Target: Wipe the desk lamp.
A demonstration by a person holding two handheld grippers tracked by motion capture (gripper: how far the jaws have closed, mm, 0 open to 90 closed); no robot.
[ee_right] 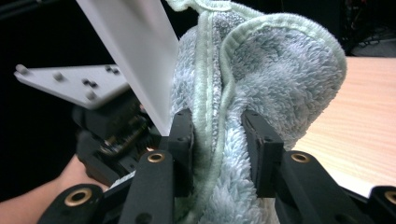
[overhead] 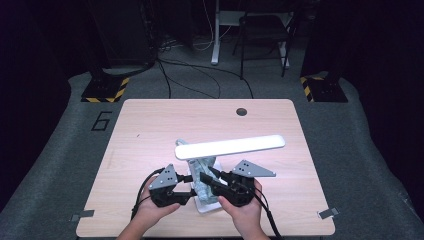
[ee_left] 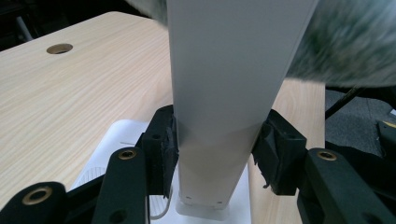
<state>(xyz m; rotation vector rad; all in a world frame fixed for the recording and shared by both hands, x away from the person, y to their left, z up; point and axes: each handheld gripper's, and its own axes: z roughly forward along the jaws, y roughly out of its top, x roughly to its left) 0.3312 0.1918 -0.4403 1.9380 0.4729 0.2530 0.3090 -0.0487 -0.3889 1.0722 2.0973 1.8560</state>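
— Where's the lamp (overhead: 229,147) and how does it lie?

— On the table (overhead: 150,125), just ahead of both grippers. Its long lit head runs across, left to right, slightly rising to the right; the white post (ee_left: 224,93) stands upright on its base (ee_left: 112,144).

— And the left gripper (ee_left: 217,149)?

— Clamped on the post low down, one pad on each side.

— The right gripper (ee_right: 217,140)?

— Its fingers pinch a bunched pale-green towel (ee_right: 261,79), pressed right beside the post.

Dim room, glaring lamp head (overhead: 230,147), blurred cloth (ee_left: 348,42).
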